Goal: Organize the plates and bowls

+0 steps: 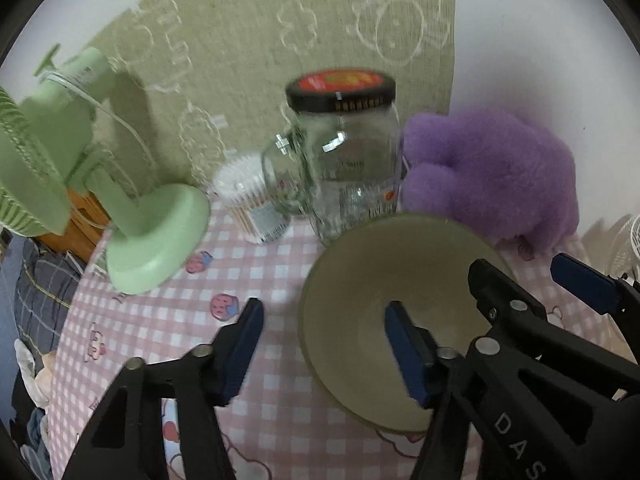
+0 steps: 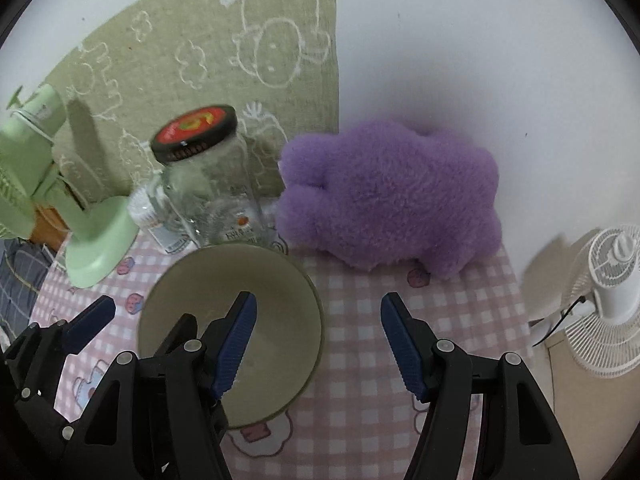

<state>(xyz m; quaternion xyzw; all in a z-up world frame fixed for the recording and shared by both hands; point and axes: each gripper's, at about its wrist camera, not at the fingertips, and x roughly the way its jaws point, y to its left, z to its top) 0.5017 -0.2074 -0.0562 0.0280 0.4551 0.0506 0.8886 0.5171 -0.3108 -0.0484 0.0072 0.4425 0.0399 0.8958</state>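
Presently: left gripper (image 1: 324, 346), jaws spread, nothing pinched; the bowl's near-left rim passes between its fingers, contact unclear. Right gripper (image 2: 318, 344), jaws likewise spread and empty; its left finger hangs over the bowl's right side, its right finger over bare tablecloth (image 2: 360, 320). Bowl (image 1: 380, 280): olive, shallow, empty, directly under both grippers on the checked cloth. Judged rigid, smooth, probably slippery and breakable; best taken at the rim, opposite sides. Beyond it: glass jar (image 1: 348, 168), purple plush toy (image 2: 392, 196), green fan (image 1: 156, 240).
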